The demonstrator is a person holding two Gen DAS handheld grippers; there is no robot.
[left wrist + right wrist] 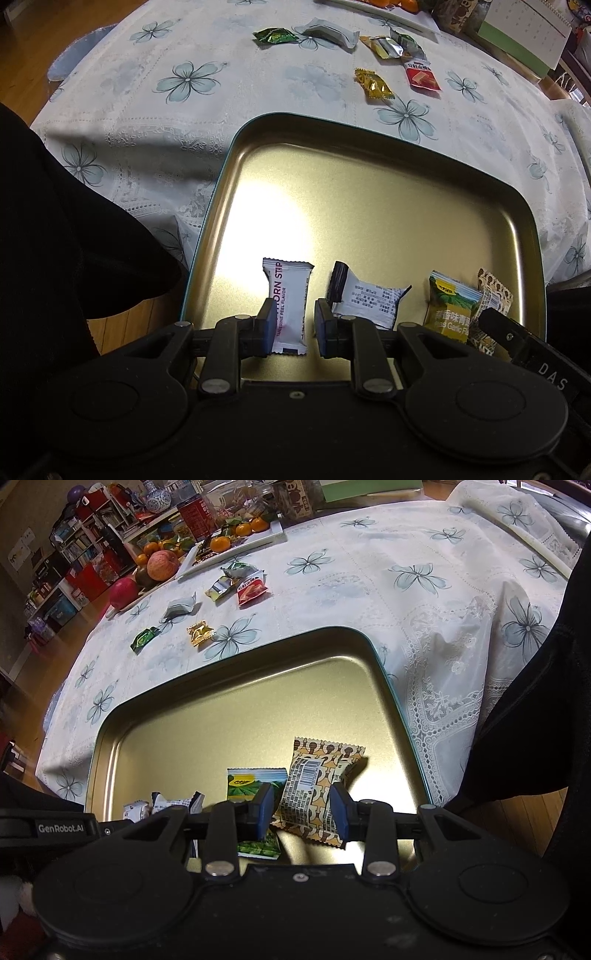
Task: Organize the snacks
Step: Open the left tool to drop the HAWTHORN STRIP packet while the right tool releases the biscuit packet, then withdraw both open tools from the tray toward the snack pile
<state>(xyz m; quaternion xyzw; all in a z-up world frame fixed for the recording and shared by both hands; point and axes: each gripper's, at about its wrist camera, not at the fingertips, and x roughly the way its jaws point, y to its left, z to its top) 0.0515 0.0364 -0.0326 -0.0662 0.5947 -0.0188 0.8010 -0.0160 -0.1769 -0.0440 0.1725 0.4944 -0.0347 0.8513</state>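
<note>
While both grippers hover over the tin tray's (221,177) near edge, left gripper (290,326) stands open astride the white hawthorn-strip packet (290,295), long axis pointing away; right gripper (301,810) stands open astride the brown patterned packet (317,786). Loose snacks, including the gold candy (373,84), lie beyond the far edge, about equally distant from both.

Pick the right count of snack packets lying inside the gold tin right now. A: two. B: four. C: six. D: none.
B: the gold tin holds four: a white strip packet, a black-and-white packet, a green garlic-flavor packet and a brown patterned packet; the other snacks lie on the tablecloth.
</note>
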